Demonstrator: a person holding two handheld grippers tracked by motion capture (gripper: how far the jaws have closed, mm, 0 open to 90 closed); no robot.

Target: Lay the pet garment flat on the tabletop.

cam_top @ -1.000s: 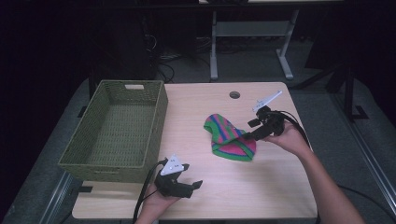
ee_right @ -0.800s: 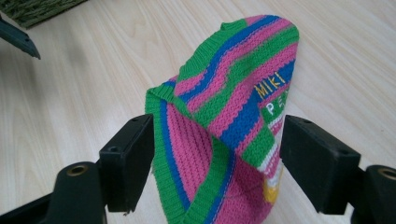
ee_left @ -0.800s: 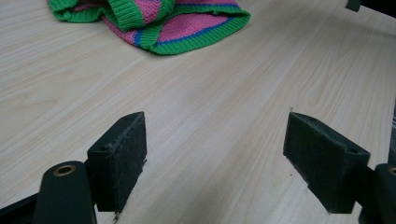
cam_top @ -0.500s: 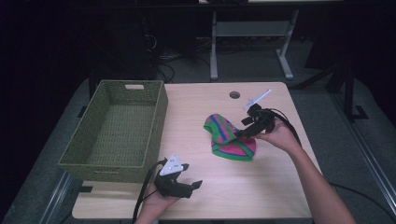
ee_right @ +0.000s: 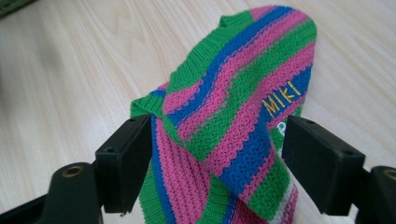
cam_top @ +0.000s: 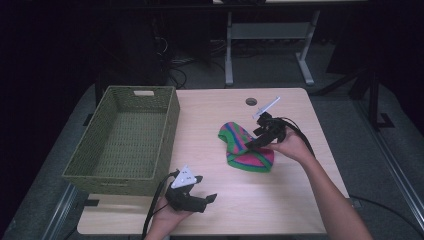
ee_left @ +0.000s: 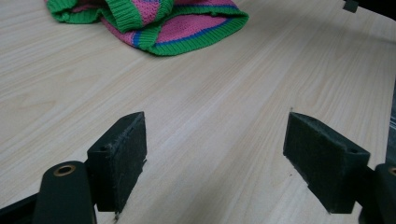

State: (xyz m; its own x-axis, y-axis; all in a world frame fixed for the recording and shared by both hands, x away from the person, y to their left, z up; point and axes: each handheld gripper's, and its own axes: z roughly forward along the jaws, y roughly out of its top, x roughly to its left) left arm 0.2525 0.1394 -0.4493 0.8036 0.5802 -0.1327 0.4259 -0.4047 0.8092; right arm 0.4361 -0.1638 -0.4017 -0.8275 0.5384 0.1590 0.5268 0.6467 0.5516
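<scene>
Pale wood-grain tabletop (cam_top: pixel 210 120) under a dark room carries the scene, with a woven olive-green rectangular basket (cam_top: pixel 125 142) standing empty along its left edge. A striped pink, green and blue knitted garment (cam_top: pixel 246 150) lies crumpled right of centre, its long axis running from the far left down toward the near right.

At the garment's right side, the right gripper (cam_top: pixel 250 145) is angled down into the cloth. In the right gripper view a raised fold of the knit (ee_right: pixel 238 107) stands between the black fingers (ee_right: pixel 126 163), which are spread wide on either side of it and not yet pressing; yellow stitched letters sit just inside the right-hand finger.

Near the front edge the left gripper (cam_top: pixel 207 200) rests low, its fingers (ee_left: pixel 119 158) also wide apart with nothing between them; the garment (ee_left: pixel 159 21) lies well ahead of them. The right hand is plainly the nearer one, so closing on the fold looks like its job.
</scene>
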